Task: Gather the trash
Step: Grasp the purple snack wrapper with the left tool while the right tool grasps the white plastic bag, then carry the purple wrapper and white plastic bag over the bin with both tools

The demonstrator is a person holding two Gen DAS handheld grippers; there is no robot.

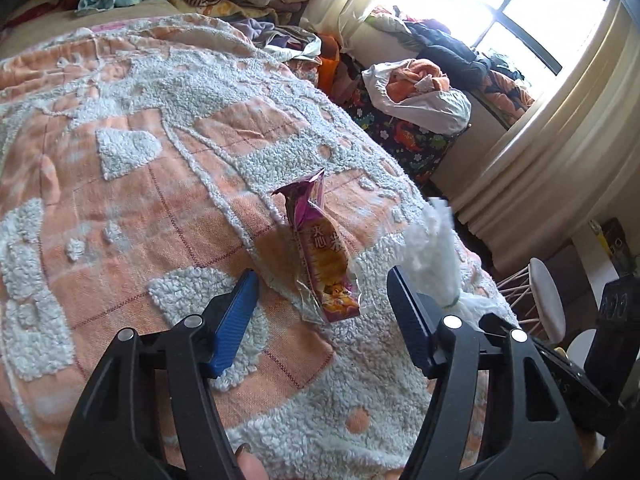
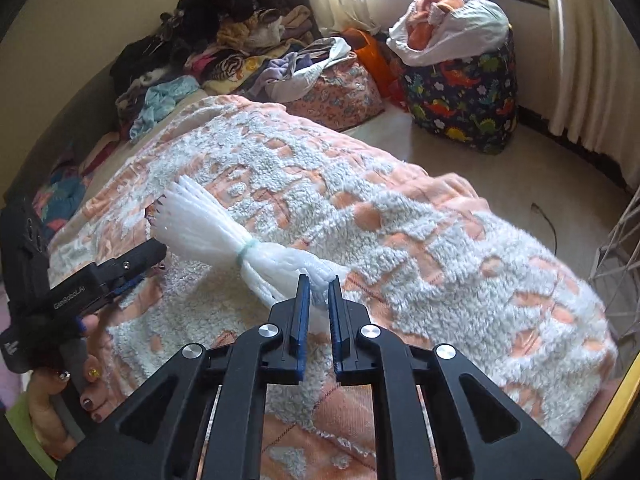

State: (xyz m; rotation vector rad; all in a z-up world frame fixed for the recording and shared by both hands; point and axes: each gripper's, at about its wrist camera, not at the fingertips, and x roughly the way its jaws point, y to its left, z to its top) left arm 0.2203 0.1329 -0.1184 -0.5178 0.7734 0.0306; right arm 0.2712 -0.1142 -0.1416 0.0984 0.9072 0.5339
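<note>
1. Setting: a cluttered bedroom. The bed (image 1: 120, 160) is covered by a tufted blanket, peach with raised woolly white patches. Clothes are heaped at its far end; a dinosaur-print bag (image 2: 464, 92) stands on the floor near the curtained window (image 1: 532, 12).

2. Trash item one: a snack wrapper (image 1: 320, 252), purple and orange film, crumpled and torn open at its near end. It lies on the blanket, part of it standing up in a peak.

3. Left gripper (image 1: 320, 280): jaws partly open, one either side of the wrapper's near end, pads not touching it. Nothing held.

4. Trash item two: a white foam net (image 2: 224, 236), bunched and tied at the waist with a pale green band, frayed into a fan at the far end.

5. Right gripper (image 2: 319, 282): jaws narrow, pinching the net's near end. The rest reaches out over the blanket towards the left gripper; whether it rests on the blanket cannot be told.

6. Handling, judged: both items are very light and soft. The film is thin, slick and crackly; it will fold under the pads, so take it across the flattened body, not the loose torn edge. The net is springy and compressible; a grip near the tie would be firmer than one on the end strands.

7. Risk, judged: pads snagging blanket tufts.
</note>
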